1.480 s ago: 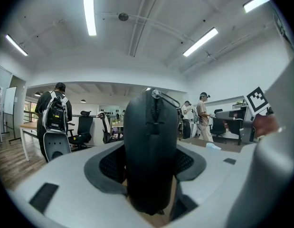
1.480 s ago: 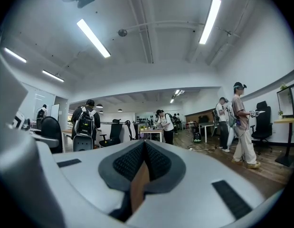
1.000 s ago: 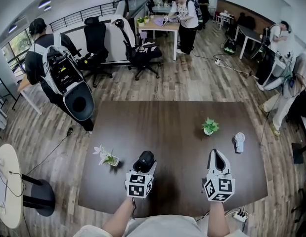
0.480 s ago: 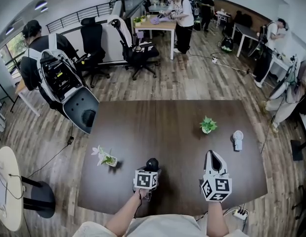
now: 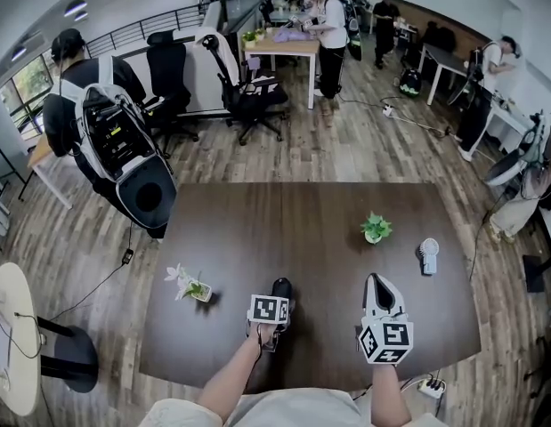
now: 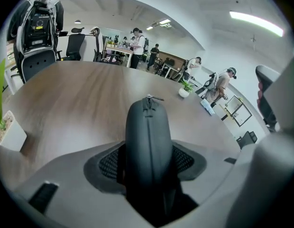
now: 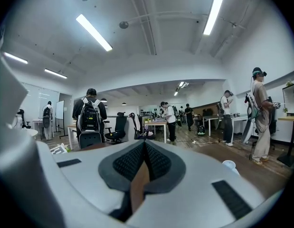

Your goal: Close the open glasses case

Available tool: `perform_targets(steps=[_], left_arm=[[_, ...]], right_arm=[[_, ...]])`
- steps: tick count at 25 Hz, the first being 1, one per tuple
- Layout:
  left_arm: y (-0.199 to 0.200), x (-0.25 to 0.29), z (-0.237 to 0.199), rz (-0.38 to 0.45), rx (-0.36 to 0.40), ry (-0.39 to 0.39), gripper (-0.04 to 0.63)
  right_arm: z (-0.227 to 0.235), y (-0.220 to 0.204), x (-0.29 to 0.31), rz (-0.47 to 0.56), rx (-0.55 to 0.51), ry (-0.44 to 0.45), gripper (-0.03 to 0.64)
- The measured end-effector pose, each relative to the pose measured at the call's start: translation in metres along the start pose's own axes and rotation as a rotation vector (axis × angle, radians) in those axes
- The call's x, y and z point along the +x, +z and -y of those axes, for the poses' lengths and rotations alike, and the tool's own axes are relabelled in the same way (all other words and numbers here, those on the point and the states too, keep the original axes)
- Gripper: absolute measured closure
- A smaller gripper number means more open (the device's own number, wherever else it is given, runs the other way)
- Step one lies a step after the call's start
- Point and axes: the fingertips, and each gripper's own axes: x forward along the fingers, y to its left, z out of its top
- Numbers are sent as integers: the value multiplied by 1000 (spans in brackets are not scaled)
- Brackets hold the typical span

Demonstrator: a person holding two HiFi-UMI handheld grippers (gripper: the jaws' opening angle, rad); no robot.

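The left gripper (image 5: 279, 294) clamps the black glasses case (image 6: 147, 141), tilted down to set it on the table (image 5: 302, 221). The right gripper (image 5: 378, 285) waits clenched, empty.

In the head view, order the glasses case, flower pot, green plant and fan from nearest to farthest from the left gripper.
1. glasses case, held in the left gripper.
2. flower pot, to its left.
3. green plant, back right.
4. fan, far right.

Near the front edge of the dark brown wooden table (image 5: 302, 229), the white plastic left gripper (image 5: 277, 296) and right gripper (image 5: 376, 283) each bear a black-and-white marker cube (image 5: 386, 342). Black mesh pads (image 7: 130, 163) line their jaws. The person wears a pale garment (image 5: 284, 409).
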Motion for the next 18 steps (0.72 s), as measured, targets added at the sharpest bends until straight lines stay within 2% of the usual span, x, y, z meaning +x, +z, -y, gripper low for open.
perform_targets(steps=[14, 18], left_arm=[[0, -1, 0, 19, -7, -12, 319], [5, -11, -3, 69, 1, 9, 268]], right_arm=[[3, 0, -3, 7, 9, -12, 617], [5, 2, -5, 14, 8, -19, 615]])
